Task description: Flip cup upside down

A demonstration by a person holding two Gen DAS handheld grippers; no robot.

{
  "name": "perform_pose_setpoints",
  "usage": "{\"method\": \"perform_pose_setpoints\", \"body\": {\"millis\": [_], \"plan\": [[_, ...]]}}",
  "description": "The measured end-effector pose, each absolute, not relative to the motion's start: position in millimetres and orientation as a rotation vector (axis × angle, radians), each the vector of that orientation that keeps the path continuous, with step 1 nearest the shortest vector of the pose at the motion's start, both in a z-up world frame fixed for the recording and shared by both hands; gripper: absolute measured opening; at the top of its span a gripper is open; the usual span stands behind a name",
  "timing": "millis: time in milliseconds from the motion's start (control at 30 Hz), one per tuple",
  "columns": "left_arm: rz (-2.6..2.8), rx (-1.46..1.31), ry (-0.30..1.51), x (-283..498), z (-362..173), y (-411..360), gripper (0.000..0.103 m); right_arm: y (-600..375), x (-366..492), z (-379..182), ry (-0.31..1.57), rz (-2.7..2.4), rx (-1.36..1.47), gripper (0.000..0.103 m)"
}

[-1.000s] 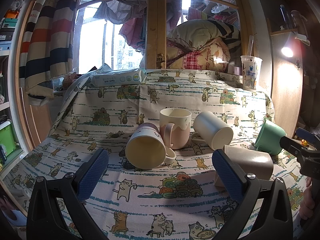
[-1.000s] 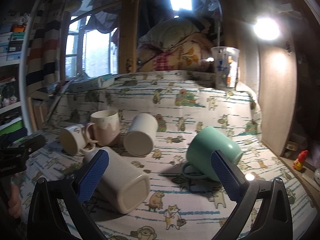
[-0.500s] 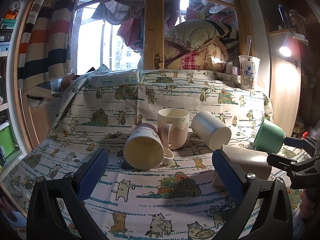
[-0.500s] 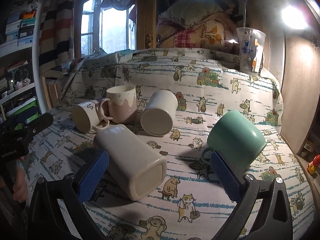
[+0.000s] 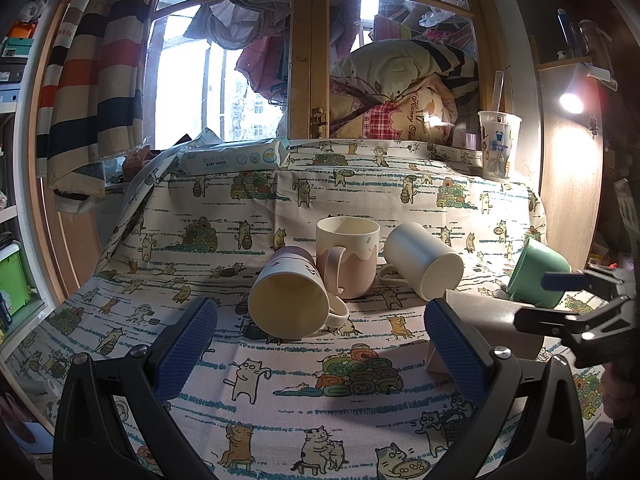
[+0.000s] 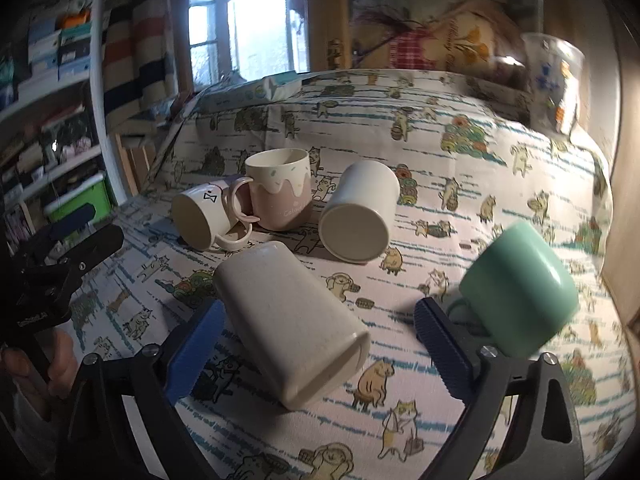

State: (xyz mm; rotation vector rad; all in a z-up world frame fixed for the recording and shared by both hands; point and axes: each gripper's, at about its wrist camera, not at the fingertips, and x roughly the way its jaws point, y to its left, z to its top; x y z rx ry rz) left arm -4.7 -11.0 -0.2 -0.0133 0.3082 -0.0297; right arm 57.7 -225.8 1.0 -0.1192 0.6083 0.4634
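Several cups lie on a cat-print cloth. A beige squarish cup (image 6: 288, 320) lies on its side between the blue pads of my open right gripper (image 6: 316, 344), untouched; it also shows in the left wrist view (image 5: 492, 320). A green mug (image 6: 520, 300) lies on its side to its right. A white cup (image 6: 360, 216) and a white mug with a handle (image 6: 200, 216) lie on their sides beside an upright pink mug (image 6: 280, 192). My left gripper (image 5: 320, 344) is open and empty, in front of the white mug (image 5: 288, 304).
A clear plastic cup (image 5: 498, 144) stands at the back right and a pack of baby wipes (image 5: 236, 156) at the back left. A wooden panel (image 5: 572, 184) borders the right side. Shelves (image 6: 52, 128) stand to the left. The cloth-covered table (image 5: 280, 400) drops off at the front.
My right gripper has moved forward and down over the beige cup, which now lies between its pads. The left gripper has barely moved.
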Motion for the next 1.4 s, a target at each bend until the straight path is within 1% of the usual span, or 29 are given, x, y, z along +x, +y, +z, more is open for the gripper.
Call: {"method": "perform_pose_setpoints", "body": {"millis": [167,267,400,567,633,733,833,1000,1267,1400], "plan": [[-0.03,-0.013,0.308,-4.5,-0.1,-11.0,0.103,-210.9,66.1,-7.3,0.669,0.502,-0.157,0.095],[-0.034,-0.013,0.309,-5.1,0.7,-10.3,0.103,-203.5,66.2,-15.6,0.68,0.488,-0.189,0.088],[-0.044,-0.012,0.31,-5.8,1.6,-9.5,0.103,-199.3,64.6,-18.6,0.673,0.456,-0.202,0.087],[-0.046,-0.011,0.312,-4.8,1.9,-9.5,0.103,-202.3,55.0,-14.6,0.674,0.502,-0.156,0.073],[-0.047,-0.011,0.314,-4.7,2.0,-10.1,0.103,-204.5,50.7,-13.2,0.675,0.507,-0.141,0.07],[-0.047,-0.011,0.314,-4.7,2.0,-10.2,0.103,-209.9,42.4,-10.5,0.669,0.537,-0.09,0.063],[-0.046,-0.011,0.313,-4.9,2.0,-10.2,0.103,-214.4,34.2,-10.4,0.675,0.597,-0.035,0.06],[-0.046,-0.012,0.316,-4.7,1.3,-10.1,0.103,-206.5,29.6,-14.3,0.678,0.607,-0.051,0.061],[-0.047,-0.01,0.315,-4.2,0.9,-9.3,0.103,-189.4,31.1,-20.2,0.699,0.542,-0.102,0.068],[-0.046,-0.007,0.312,-4.1,1.1,-9.0,0.103,-188.1,34.9,-28.2,0.714,0.501,-0.104,0.069]]}}
